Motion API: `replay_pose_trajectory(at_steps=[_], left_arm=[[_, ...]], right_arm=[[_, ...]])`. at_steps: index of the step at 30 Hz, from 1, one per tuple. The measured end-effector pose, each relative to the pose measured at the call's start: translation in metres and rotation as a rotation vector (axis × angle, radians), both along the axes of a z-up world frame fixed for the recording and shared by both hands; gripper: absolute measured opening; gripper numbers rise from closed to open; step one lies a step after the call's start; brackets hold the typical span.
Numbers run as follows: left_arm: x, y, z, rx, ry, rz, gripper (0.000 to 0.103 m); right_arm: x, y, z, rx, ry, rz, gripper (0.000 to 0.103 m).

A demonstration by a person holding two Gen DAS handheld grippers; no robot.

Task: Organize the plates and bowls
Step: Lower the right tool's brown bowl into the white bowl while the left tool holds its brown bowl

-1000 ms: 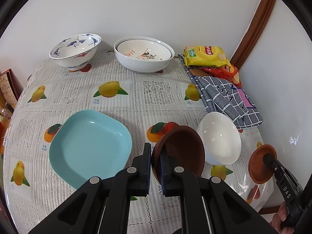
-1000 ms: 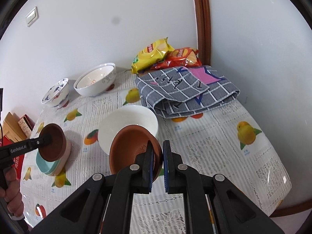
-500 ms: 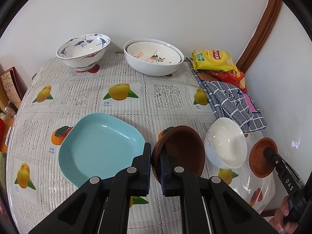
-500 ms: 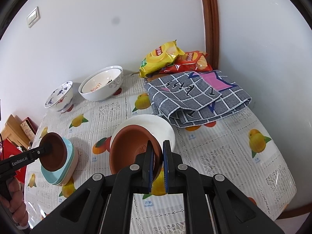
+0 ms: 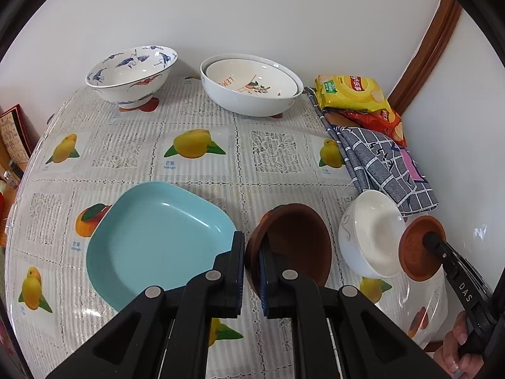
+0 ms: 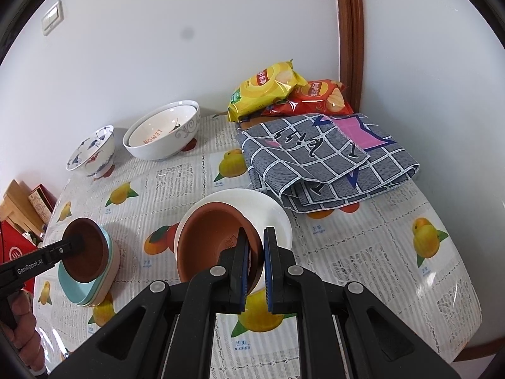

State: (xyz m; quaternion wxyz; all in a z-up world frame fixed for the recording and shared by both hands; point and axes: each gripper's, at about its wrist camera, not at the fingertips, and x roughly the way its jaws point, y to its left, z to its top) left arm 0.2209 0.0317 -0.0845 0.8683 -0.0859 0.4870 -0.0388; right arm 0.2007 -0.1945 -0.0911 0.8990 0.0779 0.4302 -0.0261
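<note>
Brown bowls (image 5: 293,246) (image 6: 217,240), judged rigid, light and chip-prone, are each clamped at the rim by left gripper (image 5: 251,271) and right gripper (image 6: 254,265).

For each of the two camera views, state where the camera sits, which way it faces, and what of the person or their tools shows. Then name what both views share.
Left wrist: sits on the left hand-held gripper, faces the back wall across the table; its jaws pinch a dark brown bowl; the right hand shows at the right edge.
Right wrist: sits on the right hand-held gripper, faces the corner; its jaws pinch a terracotta bowl; the left hand shows at the left edge.
Shared: white bowl, teal plate, chip bags, checked cloth.
</note>
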Motion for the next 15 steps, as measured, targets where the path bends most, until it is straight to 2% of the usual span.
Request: replay_pose_trajectory(at_steps=[15], left_arm=[[0.011, -0.006, -0.011, 0.013, 0.022, -0.004, 0.008]], right_arm=[[0.02, 0.004, -0.029, 0.004, 0.053, 0.025, 0.009]])
